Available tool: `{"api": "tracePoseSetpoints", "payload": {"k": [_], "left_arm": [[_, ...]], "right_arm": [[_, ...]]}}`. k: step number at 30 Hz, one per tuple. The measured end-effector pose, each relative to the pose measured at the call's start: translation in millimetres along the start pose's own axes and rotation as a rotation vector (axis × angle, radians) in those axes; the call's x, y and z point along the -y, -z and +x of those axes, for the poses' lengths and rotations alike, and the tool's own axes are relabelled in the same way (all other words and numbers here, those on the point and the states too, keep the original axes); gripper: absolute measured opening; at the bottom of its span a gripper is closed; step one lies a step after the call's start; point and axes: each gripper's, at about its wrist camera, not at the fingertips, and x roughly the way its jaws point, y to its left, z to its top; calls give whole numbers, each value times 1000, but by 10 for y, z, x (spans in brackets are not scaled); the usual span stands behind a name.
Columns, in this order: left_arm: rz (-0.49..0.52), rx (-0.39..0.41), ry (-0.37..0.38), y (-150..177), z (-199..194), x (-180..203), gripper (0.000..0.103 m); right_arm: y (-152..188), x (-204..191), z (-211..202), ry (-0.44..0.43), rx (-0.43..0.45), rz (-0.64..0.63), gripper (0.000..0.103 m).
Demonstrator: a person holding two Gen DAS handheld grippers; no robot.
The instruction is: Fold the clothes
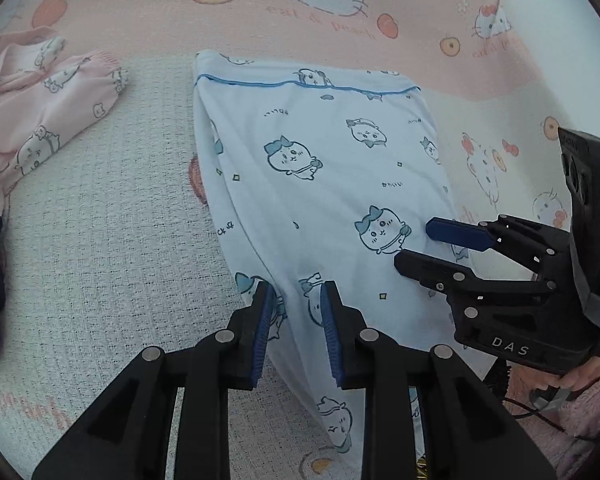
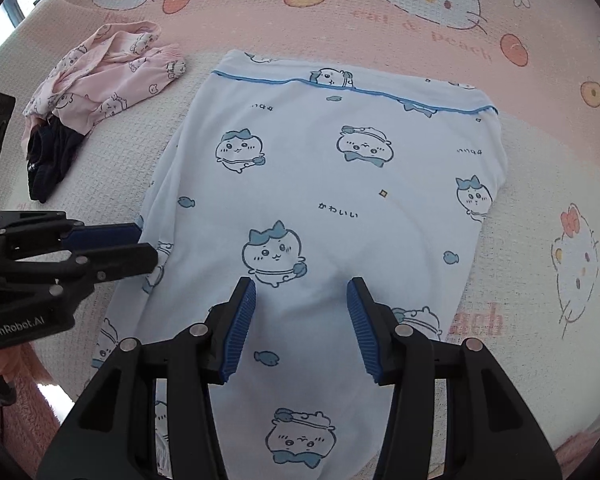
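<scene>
Now, spread flat across the bed (image 2: pixel 540 32) with its cat-print cover: light-blue printed garment (image 2: pixel 320 184), blue-piped waistband at the far end, body running back toward both cameras, lying smooth enough for either a garment just laid out or one partway through its folds. Off to the far left, apart from it: crumpled pink garment (image 2: pixel 100 80) with a dark bundle (image 2: pixel 48 160) tucked against it. Best handled by taking matched grips on opposite edges, lifting level, keeping the cloth taut so no crease gets trapped, and lining edge on edge. Right gripper (image 2: pixel 302 328) hovering over the near middle of the blue cloth, jaws wide apart, gripping nothing. Left gripper (image 1: pixel 294 332) down at the garment's left edge, jaws moderately parted with a raised ridge of blue cloth running between the pads, not pinched.
</scene>
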Motion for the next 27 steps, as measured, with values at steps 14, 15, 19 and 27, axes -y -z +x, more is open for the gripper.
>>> {"api": "tracePoseSetpoints", "payload": {"k": [14, 15, 19, 27], "left_arm": [[-5, -62, -259, 134, -104, -6, 17], [-22, -59, -258, 149, -143, -48, 16], [-74, 10, -196, 113, -338, -145, 15], [-27, 52, -150, -373, -180, -98, 15]], "right_arm": [[129, 26, 94, 48, -10, -10, 51], [135, 39, 92, 48, -10, -5, 51], [151, 83, 58, 33, 4, 22, 51], [165, -4, 97, 18, 7, -7, 51]]}}
